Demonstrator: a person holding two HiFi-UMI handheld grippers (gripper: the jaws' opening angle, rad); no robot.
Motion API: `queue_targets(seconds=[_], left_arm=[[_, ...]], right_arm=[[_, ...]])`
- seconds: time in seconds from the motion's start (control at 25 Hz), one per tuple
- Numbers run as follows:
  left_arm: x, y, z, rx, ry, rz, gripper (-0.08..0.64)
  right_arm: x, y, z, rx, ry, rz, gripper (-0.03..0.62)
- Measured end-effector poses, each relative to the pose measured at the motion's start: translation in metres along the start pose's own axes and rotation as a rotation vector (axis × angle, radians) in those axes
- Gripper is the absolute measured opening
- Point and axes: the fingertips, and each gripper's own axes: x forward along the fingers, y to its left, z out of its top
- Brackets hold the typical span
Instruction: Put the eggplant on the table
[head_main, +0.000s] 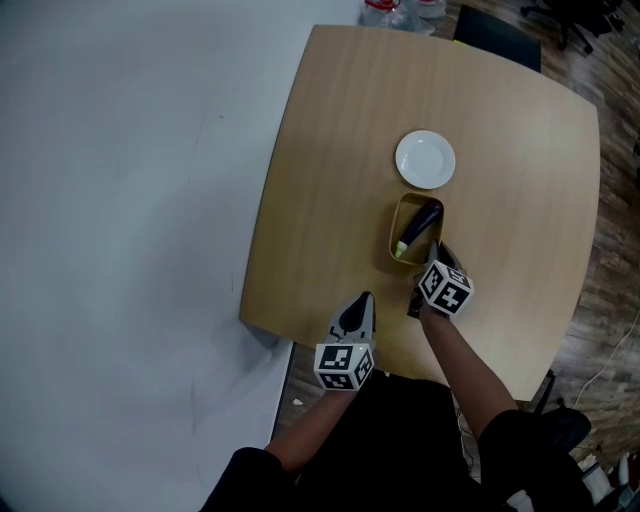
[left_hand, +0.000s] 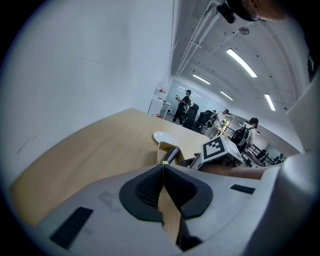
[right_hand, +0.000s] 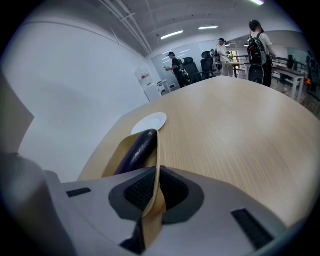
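Counter (head_main: 330, 180) of pale wood holds an olive-yellow tray (head_main: 396, 225) just below a white plate (head_main: 425, 159); in the tray lies the eggplant (head_main: 420, 228), long, glossy dark purple, green stem nearest; right gripper (head_main: 441, 252) at the tray's near rim, jaws clenched together; left gripper (head_main: 364, 300) likewise clenched.

Long white ceiling strip lamps (left_hand: 241, 62) light the room brightly and evenly, and the pale wooden tabletop (head_main: 340, 150) carries only faint, soft-edged shadows. The head view is fairly sharp. Both gripper views bulge like a fisheye, with black corners. The grey-and-black left tool (left_hand: 162, 165) and right tool (right_hand: 158, 170) look soft close to the lens.
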Motion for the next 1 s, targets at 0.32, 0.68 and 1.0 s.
queue_targets(seconds=[0.32, 0.68, 1.0], left_arm=[[-0.001, 0.011, 0.003, 0.0, -0.01, 0.03, 0.015], [-0.034, -0.005, 0.015, -0.007, -0.075, 0.008, 0.015], [-0.096, -0.026, 0.007, 0.043, -0.14, -0.065, 0.015]], right_arm=[[0.003, 0.004, 0.002, 0.03, -0.022, 0.005, 0.238], [-0.051, 0.024, 0.015, -0.101, -0.072, 0.099, 0.256], [-0.156, 0.062, 0.014, -0.244, -0.167, 0.23, 0.243]])
